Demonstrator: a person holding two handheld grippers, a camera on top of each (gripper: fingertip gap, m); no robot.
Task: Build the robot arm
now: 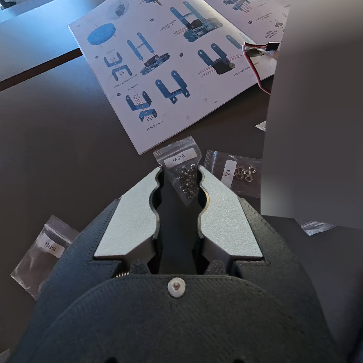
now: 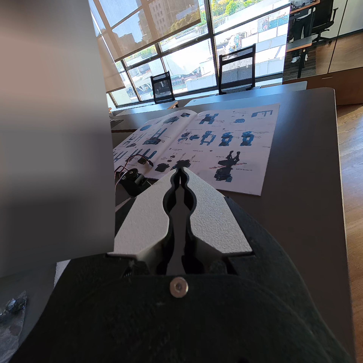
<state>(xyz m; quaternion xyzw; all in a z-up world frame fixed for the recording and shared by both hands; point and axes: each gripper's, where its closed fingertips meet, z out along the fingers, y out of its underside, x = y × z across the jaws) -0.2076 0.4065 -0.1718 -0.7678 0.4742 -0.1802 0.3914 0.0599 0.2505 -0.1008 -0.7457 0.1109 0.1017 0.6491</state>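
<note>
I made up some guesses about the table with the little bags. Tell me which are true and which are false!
1. The left gripper has its fingers apart around a small clear bag of screws. True.
2. The bag of nuts lies left of that screw bag. False: it lies to its right.
3. The right gripper is wide open. False: its fingertips meet, with nothing seen between them.
4. An open instruction booklet lies on the dark table. True.
5. A black servo with wires sits near the booklet's edge. True.
</note>
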